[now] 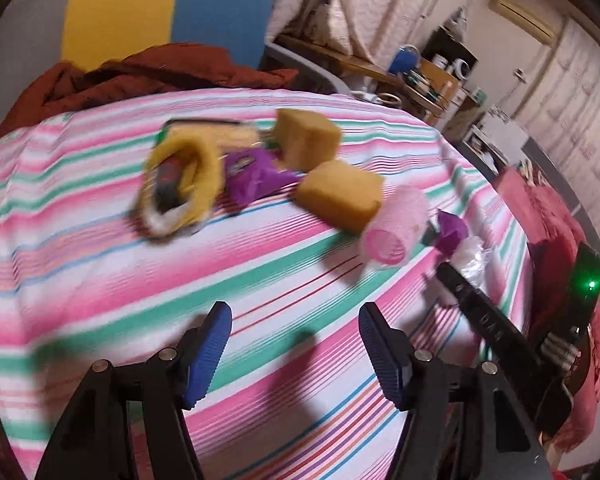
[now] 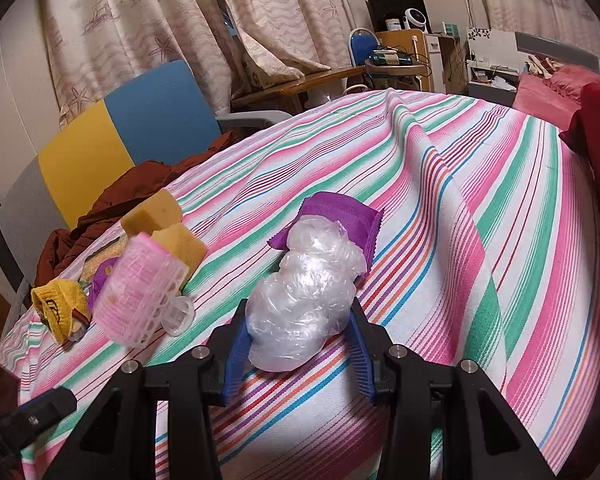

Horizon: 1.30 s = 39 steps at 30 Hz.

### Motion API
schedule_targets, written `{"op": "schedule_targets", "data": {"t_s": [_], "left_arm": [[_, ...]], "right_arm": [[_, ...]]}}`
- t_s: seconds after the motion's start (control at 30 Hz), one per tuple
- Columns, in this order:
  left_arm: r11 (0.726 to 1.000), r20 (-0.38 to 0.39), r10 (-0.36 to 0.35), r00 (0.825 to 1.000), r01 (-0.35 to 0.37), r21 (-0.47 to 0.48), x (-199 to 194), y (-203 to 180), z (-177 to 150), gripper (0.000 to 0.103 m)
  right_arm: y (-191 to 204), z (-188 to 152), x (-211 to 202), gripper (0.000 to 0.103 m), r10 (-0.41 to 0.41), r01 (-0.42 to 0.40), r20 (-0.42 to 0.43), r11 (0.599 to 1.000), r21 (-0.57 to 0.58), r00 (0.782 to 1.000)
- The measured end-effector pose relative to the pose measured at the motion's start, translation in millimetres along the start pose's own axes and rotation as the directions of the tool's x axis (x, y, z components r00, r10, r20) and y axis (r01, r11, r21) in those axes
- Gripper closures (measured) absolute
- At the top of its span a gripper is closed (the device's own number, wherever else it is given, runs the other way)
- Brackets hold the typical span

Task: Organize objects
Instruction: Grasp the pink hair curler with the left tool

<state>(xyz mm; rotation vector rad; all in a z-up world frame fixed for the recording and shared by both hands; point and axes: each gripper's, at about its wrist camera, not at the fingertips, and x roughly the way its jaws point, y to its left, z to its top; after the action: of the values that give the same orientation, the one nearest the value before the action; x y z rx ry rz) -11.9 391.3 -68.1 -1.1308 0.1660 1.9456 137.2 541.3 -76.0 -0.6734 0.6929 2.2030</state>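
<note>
Two yellow sponges [image 1: 332, 168] lie well ahead of the empty, wide-spread left gripper [image 1: 296, 344], apparently awaiting sorting, while a crumpled clear plastic bag [image 2: 304, 304] sits between the right gripper [image 2: 298, 350] fingers, which flank it, seemingly for pickup.

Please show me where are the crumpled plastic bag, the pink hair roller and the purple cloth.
crumpled plastic bag [image 2: 304, 300]: right wrist view, middle of the clear bundle.
pink hair roller [image 2: 140, 284]: right wrist view, its mesh side.
purple cloth [image 2: 340, 210]: right wrist view, top fold behind the bag.
</note>
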Motion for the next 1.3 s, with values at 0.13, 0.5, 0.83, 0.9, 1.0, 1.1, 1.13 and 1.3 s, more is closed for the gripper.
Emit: {"op": "schedule_targets", "data": {"t_s": [0.13,0.5,0.83,0.9,1.0,1.1,1.13,1.3], "left_arm": [[0.994,0.013,-0.023,1.0,0.021,0.109,7,-30,14,0.036],[0.969,-0.03,-0.058,0.998,0.063,0.238,53,-64,57,0.053],[0.97,0.019,-0.045,0.999,0.039,0.241,19,-38,2,0.065],[0.979,0.023,-0.037,0.999,0.031,0.201,11,-25,-12,0.067],[0.991,0.041,-0.025,0.999,0.019,0.13,-4,-8,-21,0.067],[0.993,0.04,-0.027,0.999,0.022,0.114,-13,4,-30,0.067],[0.993,0.042,-0.026,0.999,0.021,0.12,-17,7,-35,0.067],[0.991,0.066,-0.028,0.997,0.019,0.136,-36,19,-59,0.067]], "right_arm": [[0,0,-1,0.058,0.0,0.0,0.0,1.0,0.0,1.0],[-2,0,0,0.058,-0.001,0.001,0.0,1.0,0.0,1.0],[-2,0,0,0.058,-0.001,0.001,0.0,1.0,0.0,1.0],[-1,0,-1,0.058,-0.004,0.004,0.0,1.0,-0.001,1.0],[0,0,-1,0.058,-0.007,0.007,0.0,1.0,-0.004,1.0],[0,0,-1,0.058,-0.01,0.01,0.0,1.0,-0.007,1.0],[0,0,-1,0.058,-0.009,0.009,0.0,1.0,-0.006,1.0],[2,1,0,0.056,-0.004,0.004,-0.002,1.0,-0.011,1.0]]}}
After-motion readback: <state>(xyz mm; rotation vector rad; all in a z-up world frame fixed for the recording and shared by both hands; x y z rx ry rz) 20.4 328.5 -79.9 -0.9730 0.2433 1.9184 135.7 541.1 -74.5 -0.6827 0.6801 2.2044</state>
